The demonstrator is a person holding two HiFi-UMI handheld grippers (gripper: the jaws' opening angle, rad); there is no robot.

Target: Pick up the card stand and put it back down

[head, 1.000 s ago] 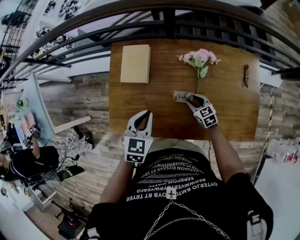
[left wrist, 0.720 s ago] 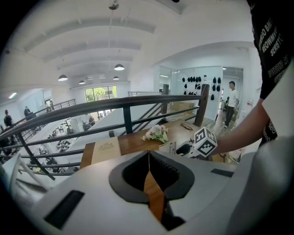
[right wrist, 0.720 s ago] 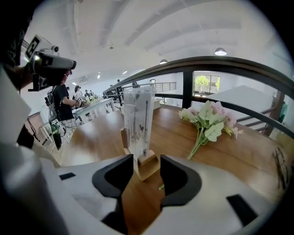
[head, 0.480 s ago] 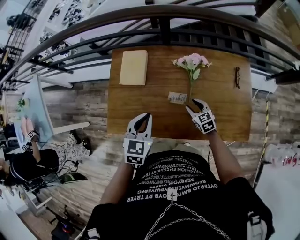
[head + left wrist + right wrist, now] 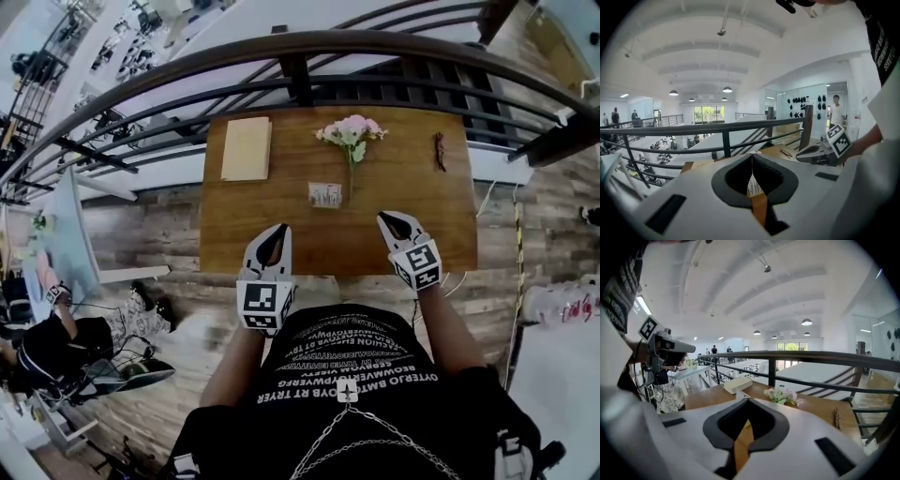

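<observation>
The card stand [image 5: 325,195], a small white printed card in a holder, stands alone near the middle of the wooden table [image 5: 431,225]. My right gripper [image 5: 382,217] hovers over the table's near edge, to the right of the stand and apart from it. Its jaws have just been closing and are now shut with nothing between them [image 5: 744,399]. My left gripper [image 5: 280,228] is also shut and empty, above the near edge left of the stand. In the left gripper view the card [image 5: 752,185] shows through the gap below the closed tips [image 5: 752,155].
A beige book [image 5: 247,148] lies at the table's far left. Pink flowers [image 5: 352,131] lie just behind the stand, and a pair of glasses [image 5: 438,150] lies at the far right. A dark railing [image 5: 300,66] runs behind the table. A person [image 5: 47,328] sits at the lower left.
My right gripper let go of the card stand, drew back toward the near edge and rose, and its jaws closed empty. The stand stays on the table. My left gripper rose a little.
</observation>
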